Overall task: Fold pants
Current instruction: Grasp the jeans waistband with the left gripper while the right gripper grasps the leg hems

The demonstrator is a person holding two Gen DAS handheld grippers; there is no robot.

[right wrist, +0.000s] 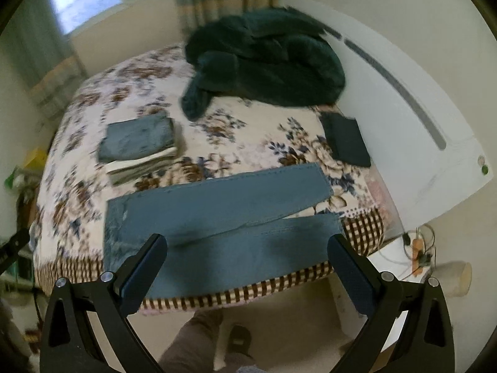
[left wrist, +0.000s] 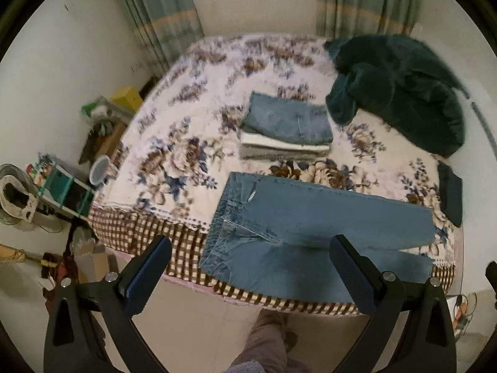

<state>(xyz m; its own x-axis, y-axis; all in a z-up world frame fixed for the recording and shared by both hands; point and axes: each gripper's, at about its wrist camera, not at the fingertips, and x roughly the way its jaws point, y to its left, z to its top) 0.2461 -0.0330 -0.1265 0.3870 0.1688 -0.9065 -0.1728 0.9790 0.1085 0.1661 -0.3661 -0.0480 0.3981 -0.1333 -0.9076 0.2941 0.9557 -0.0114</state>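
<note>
Above the bed, both my grippers hung wide open and empty.
From the left wrist, my left gripper [left wrist: 250, 262] hovered over the jeans [left wrist: 310, 227], spread flat at the bed's [left wrist: 192, 143] near edge. From the right wrist, my right gripper [right wrist: 248, 262] gaped above both legs, near the folded stack [right wrist: 139, 146].

One pair of jeans [left wrist: 310, 233] spread flat, one stack of folded clothes [left wrist: 285, 130], one green blanket [left wrist: 400, 87], one dark folded item [left wrist: 450, 192]

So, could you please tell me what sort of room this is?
Most likely a home bedroom: a bed with a floral cover, curtains at the window, and jeans laid out beside a stack of folded clothes.
</note>
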